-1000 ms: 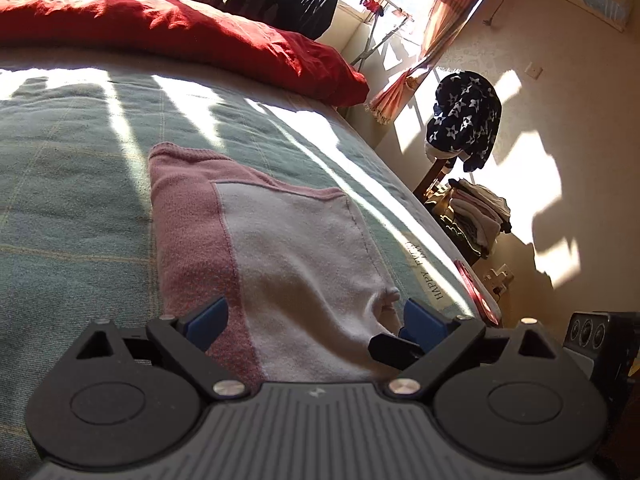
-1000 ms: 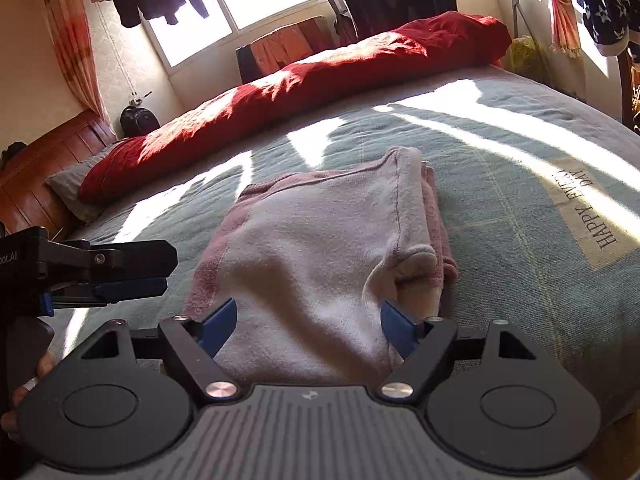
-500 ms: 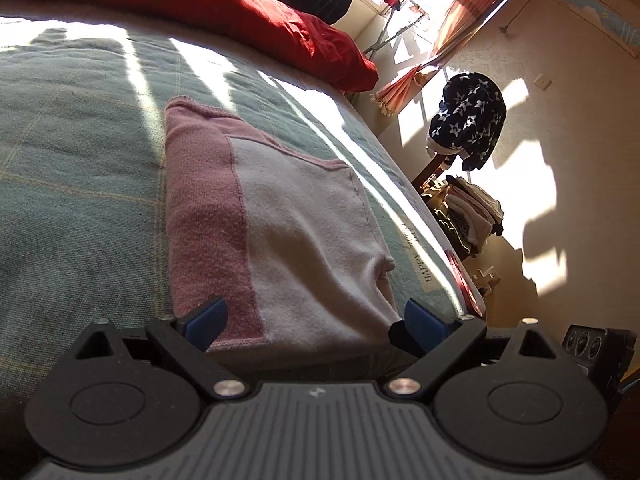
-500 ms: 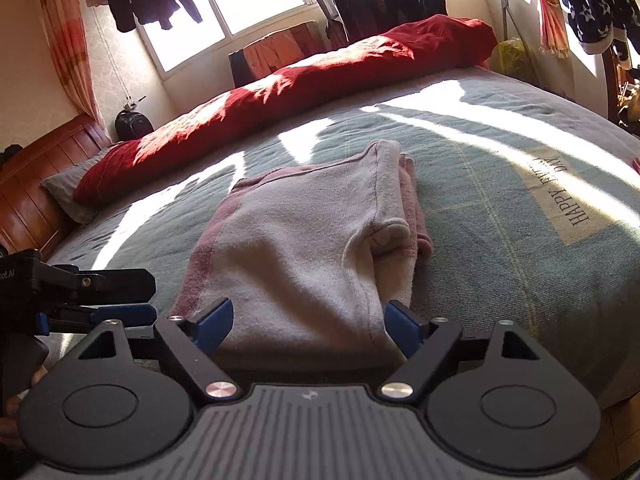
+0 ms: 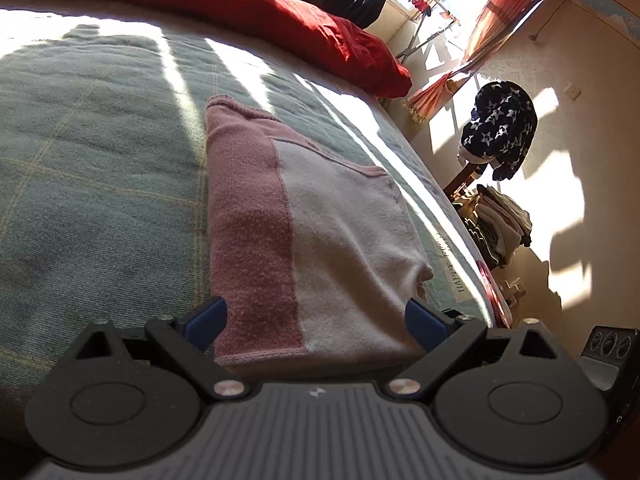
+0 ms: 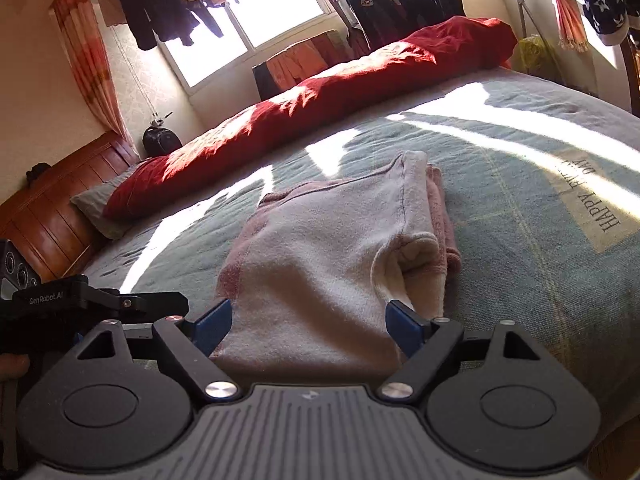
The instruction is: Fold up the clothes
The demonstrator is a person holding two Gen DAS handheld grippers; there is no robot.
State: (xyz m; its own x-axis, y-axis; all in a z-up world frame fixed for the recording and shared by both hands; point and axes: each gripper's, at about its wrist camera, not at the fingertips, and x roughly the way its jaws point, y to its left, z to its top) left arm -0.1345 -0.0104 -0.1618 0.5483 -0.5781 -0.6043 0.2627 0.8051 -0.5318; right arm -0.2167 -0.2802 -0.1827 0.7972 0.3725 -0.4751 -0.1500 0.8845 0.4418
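The folded garment (image 5: 320,240) lay on the bed (image 5: 80,160), a red quilt (image 5: 240,4) beyond. Left gripper (image 5: 316,320) stood released; right gripper (image 6: 308,320) was opening, nothing gripped.

Home bedroom: bed (image 6: 520,168), hanging laundry (image 6: 160,4)

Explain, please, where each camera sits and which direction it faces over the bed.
Left wrist: on the left gripper, at the garment's near edge, facing along the bed towards the red quilt; only its open fingers show.
Right wrist: on the right gripper, facing the window; its jaws are opening, the garment's edge lies between them, and the left gripper sits at lower left.
Shared: garment, bed, quilt.
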